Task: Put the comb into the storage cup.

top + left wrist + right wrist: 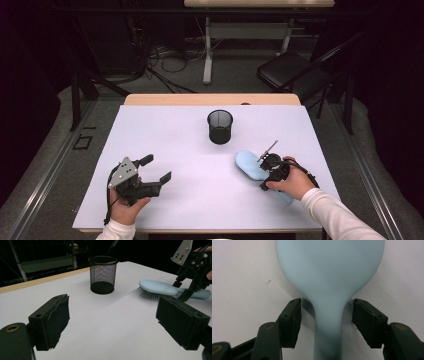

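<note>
Your light blue hairbrush point(248, 165) lies bristles down on the white table point(165, 135), right of centre, its long axis running from its head near the black mesh cup point(220, 127) back toward your right hand point(295, 184). Your right gripper point(325, 315) straddles the neck, both pads a hair off it, gaps showing in its own view. The left gripper view shows the bristles point(147, 293). Your left gripper point(156, 170) rests spread wide, holding nothing.

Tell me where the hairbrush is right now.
In the high view the light blue hairbrush lies bristles down on the table's right half, just front-right of the black mesh cup, its neck between the right gripper's open jaws.
</note>
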Tool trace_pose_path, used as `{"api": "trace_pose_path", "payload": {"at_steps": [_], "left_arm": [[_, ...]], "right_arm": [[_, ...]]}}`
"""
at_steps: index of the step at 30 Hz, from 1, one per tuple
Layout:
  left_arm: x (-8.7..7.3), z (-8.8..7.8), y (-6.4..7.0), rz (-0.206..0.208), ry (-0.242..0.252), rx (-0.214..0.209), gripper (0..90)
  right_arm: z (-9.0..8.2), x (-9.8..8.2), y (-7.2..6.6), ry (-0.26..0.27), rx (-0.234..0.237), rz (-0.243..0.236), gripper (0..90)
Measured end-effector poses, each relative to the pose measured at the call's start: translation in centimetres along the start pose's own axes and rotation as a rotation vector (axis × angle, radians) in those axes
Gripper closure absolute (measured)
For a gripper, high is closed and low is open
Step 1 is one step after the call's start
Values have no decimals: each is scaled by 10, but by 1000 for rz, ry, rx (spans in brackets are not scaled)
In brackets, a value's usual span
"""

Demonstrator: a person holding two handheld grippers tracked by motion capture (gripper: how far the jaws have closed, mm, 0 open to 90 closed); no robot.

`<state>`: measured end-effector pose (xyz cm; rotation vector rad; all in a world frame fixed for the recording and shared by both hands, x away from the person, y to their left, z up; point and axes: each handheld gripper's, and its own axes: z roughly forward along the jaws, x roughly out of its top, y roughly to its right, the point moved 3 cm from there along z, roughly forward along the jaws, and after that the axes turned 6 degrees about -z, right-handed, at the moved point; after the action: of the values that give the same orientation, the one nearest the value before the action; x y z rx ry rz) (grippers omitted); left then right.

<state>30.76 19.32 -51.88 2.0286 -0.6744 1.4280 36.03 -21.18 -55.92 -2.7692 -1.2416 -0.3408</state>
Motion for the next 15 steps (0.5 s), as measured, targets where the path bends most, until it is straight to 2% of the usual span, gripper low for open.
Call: {"api": "trace_pose_path", "payload": {"at_steps": [2,3,4,5,6,8,12,15], "left_arm": [[0,0,0,0,1,-1,117],[0,0,0,0,1,-1,117],[0,0,0,1,0,0,117],[0,0,0,1,0,0,117],[0,0,0,1,-1,-1,117],[0,0,0,1,-1,0,117],[0,0,0,0,-1,-1,117],[0,0,0,0,-1,-1,117]], "right_arm": [[-1,2,1,-15,-8,-22,424],[2,2,0,31,-4,-6,427],[2,2,0,31,-4,-6,427],[4,3,-1,52,-3,9,436],[4,3,0,46,-6,5,448],[0,3,1,-8,-5,-13,474],[-3,3,2,-40,-6,-19,517],[-3,4,3,-39,-9,-29,554]]}}
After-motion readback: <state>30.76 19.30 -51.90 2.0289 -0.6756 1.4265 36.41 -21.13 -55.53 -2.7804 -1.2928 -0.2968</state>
